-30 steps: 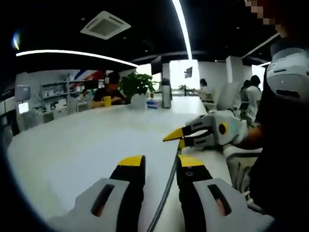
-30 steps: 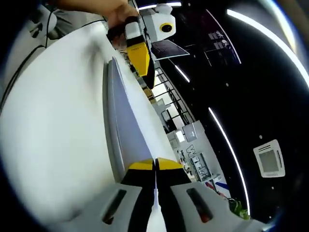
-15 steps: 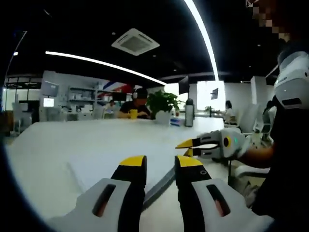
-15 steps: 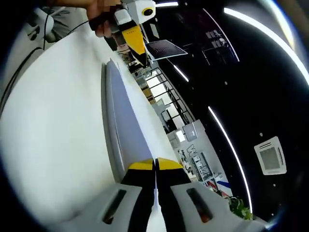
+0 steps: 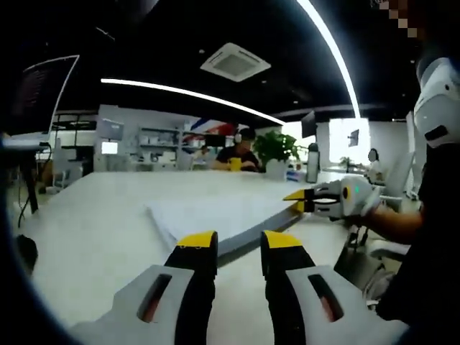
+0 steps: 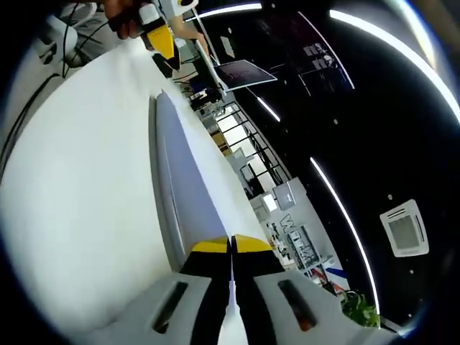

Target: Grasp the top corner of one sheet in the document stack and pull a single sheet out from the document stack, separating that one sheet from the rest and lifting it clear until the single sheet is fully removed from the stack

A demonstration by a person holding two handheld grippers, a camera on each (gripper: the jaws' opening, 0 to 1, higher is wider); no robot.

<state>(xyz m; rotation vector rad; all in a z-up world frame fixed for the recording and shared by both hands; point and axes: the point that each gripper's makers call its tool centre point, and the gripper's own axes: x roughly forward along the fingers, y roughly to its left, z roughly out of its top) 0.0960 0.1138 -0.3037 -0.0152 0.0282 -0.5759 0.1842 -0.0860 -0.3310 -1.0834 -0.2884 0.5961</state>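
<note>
While the right gripper (image 6: pixel 231 244) stays clamped on a corner of the thin white paper sheet (image 6: pixel 183 194), its yellow-tipped jaws pressed together with the sheet's edge running away from them, the left gripper (image 5: pixel 238 241) has drawn back and now has nothing between its jaws, which stand apart. Half a second ago the sheet's edge passed between those left jaws; now the sheet (image 5: pixel 215 213) lies beyond the tips, held raised above the broad white table (image 5: pixel 86 237) at a shallow slant. In the left gripper view the right gripper (image 5: pixel 302 202) grips the sheet's far corner, further off than before. In the right gripper view the left gripper (image 6: pixel 162 47) has receded toward the top, past the sheet's far end. A green potted plant (image 5: pixel 277 147) stands at the table's far end.
</note>
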